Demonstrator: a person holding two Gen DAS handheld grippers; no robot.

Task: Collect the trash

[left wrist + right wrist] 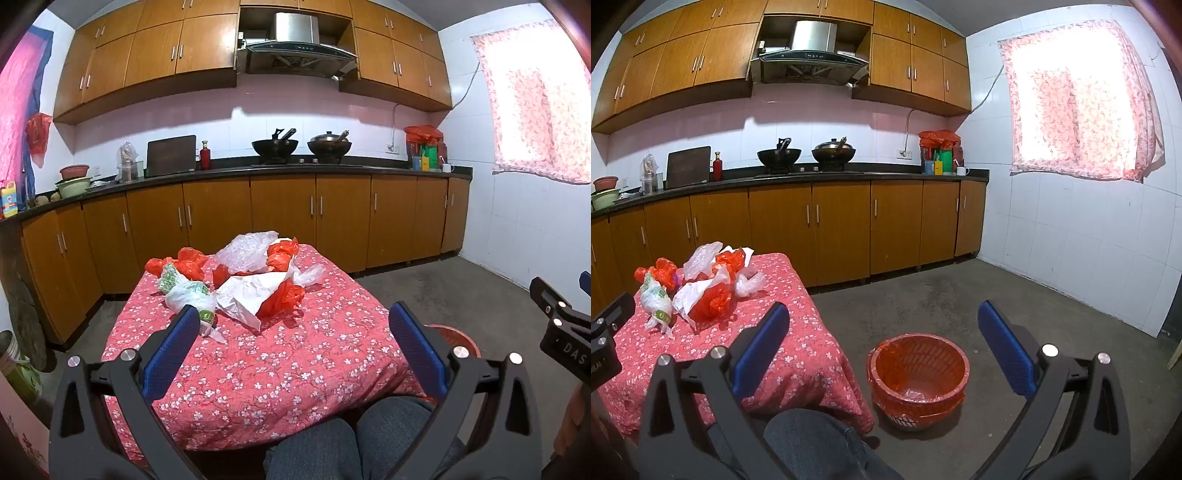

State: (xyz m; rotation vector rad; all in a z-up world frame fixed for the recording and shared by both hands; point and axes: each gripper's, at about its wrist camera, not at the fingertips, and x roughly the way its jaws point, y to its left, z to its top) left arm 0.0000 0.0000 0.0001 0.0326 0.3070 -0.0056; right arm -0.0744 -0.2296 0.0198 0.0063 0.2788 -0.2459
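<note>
The trash (240, 284) lies heaped at the far half of the bench (295, 369), which is draped in a red floral cloth: crumpled orange-red plastic bags, a clear bag, a sheet of white paper (251, 295) and a green-printed white bag (188, 295) nearest the front-left. The heap stretches roughly left to right across the bench. From the left gripper (291, 332) it lies straight ahead and slightly left; this gripper is spread wide and carries nothing. The right gripper (882, 332) is likewise spread wide and bare, pointed instead at the floor beside the bench, where the lined red bin (919, 373) stands just off the bench's right edge. The left hand looks the nearer to the heap, the right nearer to the bin. What lies under the heap is hidden, and the bin's contents are hard to make out.
</note>
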